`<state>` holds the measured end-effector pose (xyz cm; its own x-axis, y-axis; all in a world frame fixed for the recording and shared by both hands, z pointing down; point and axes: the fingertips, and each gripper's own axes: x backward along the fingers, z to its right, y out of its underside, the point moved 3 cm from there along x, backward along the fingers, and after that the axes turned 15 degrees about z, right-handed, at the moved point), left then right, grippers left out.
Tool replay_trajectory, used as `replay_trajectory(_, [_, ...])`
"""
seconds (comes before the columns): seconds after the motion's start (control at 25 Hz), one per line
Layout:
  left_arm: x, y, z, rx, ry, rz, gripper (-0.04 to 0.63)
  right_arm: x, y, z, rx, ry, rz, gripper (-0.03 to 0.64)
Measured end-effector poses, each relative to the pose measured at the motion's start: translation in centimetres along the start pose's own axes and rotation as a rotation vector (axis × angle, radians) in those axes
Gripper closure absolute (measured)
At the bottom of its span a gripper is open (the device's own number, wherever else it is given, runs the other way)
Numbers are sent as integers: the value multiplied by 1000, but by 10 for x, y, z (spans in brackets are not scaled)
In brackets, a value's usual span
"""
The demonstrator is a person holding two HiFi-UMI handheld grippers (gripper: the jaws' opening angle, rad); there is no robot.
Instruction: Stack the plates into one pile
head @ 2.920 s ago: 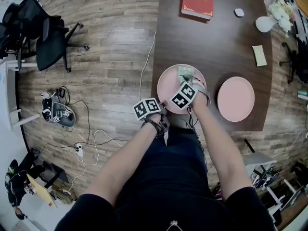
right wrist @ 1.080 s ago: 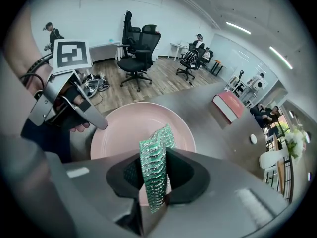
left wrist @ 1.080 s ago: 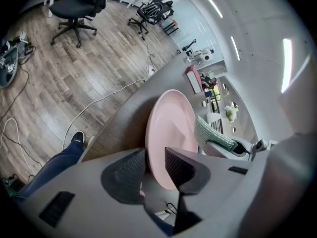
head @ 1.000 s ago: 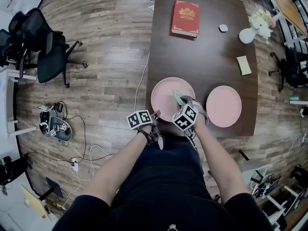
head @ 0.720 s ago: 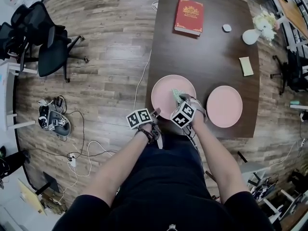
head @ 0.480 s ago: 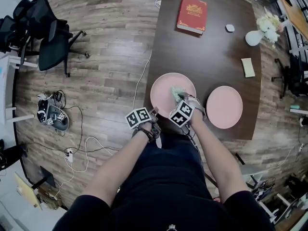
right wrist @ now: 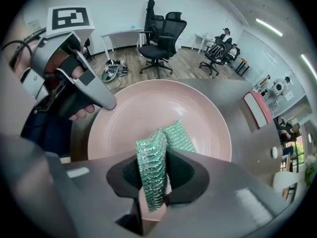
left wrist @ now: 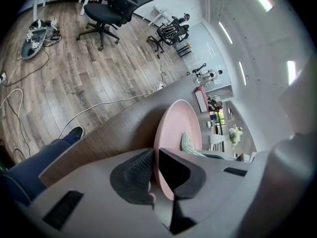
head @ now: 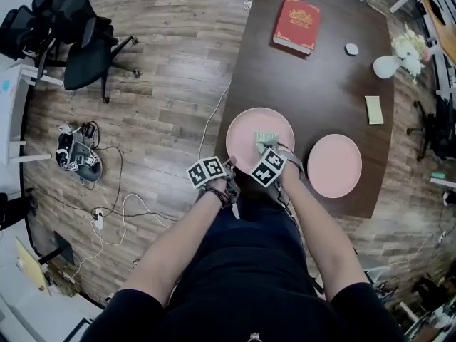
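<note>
While right plate (head: 335, 166) lies apart on the table (head: 320, 77), left gripper's (left wrist: 154, 157) jaws, just closing, nip left plate's (head: 246, 130) near rim; right gripper (right wrist: 163, 165) pinches one green sponge (right wrist: 152, 175) over it. Two plates; far, one book (head: 297, 25), one vase (head: 388, 66), one note (head: 374, 110).

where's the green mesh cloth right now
In the head view the green mesh cloth is pinched in the right gripper over the left round pink plate, with the second pink plate to its right.
</note>
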<state>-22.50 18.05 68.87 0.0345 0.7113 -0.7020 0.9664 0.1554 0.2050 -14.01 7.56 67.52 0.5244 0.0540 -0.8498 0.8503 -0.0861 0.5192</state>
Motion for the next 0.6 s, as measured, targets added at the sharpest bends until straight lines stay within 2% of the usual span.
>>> replay_trajectory(0.6, [2, -1, -1, -12, 7, -26, 569, -19, -31, -13, -95, -88, -11, 529])
